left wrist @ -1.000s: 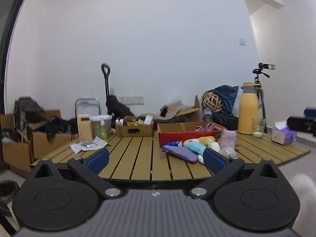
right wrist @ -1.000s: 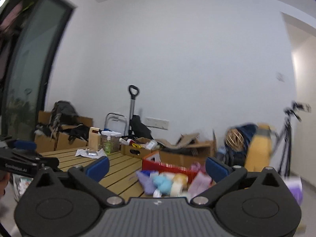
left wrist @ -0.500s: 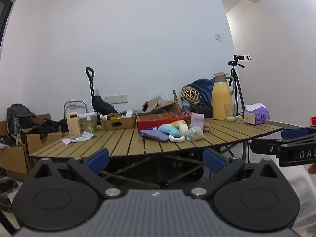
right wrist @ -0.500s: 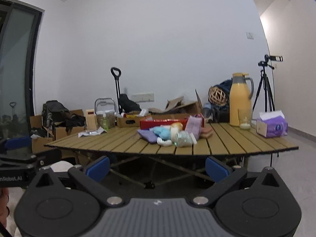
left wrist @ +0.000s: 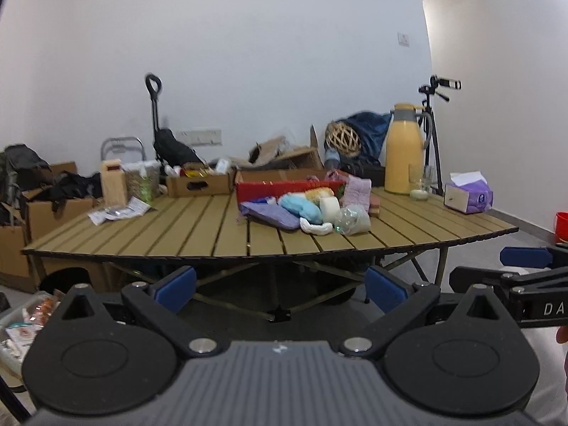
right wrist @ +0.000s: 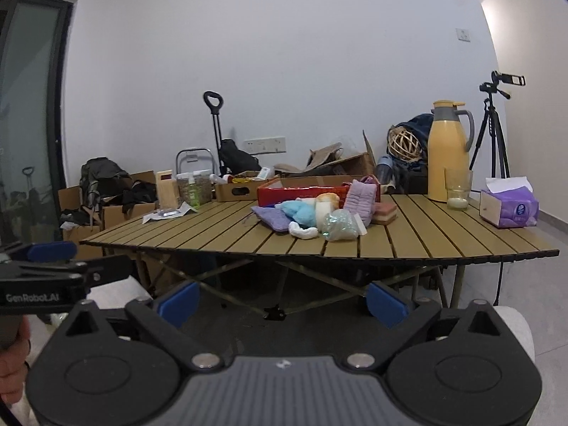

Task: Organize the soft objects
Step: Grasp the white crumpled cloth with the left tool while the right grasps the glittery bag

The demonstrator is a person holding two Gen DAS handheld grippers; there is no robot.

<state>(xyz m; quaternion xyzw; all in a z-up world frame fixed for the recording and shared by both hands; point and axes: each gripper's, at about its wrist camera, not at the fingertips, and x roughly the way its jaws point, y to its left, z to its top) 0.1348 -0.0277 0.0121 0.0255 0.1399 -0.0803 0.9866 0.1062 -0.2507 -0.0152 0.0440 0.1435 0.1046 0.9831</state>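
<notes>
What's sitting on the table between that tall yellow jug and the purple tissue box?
A glass with something pale in its bottom stands between the yellow jug and the tissue box, clearest in the right wrist view.

Soft pile (right wrist: 312, 214) on table (right wrist: 426, 234), box (right wrist: 301, 191) behind

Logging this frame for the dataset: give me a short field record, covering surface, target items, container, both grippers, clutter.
surface: slatted table
targets: pile of soft items near the table's middle, untouched
container: red box behind the pile
left gripper: open, empty, low in front of the table
right gripper: jaws closing, nothing between them
clutter: yellow jug, tissue pack
</notes>
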